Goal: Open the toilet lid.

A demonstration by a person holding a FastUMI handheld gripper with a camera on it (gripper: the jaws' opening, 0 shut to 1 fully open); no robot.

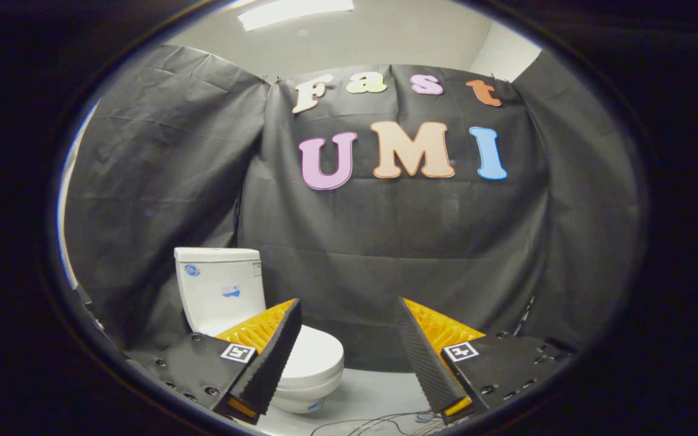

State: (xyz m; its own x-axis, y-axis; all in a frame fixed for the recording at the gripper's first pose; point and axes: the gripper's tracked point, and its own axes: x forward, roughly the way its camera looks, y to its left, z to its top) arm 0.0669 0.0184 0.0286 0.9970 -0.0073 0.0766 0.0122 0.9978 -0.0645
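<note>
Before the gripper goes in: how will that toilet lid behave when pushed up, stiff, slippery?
The toilet lid looks like rigid glossy plastic, so probably stiff but slippery. It lies shut and likely pivots at the tank end. The gripper is open and not touching the lid.

My gripper [349, 315]: two wedge-shaped fingers [264, 369], set apart with an open gap between them. Each finger carries a black, finely ribbed pad on its inner face and an orange, ridged plastic body behind it. At the base of each, toward 7 and 5 o'clock, sits a flat black mounting plate studded with dark round screws. A small white square tag with a black printed pattern marks each plate near the orange part. A short orange edge shows at each finger's lower end.
</note>
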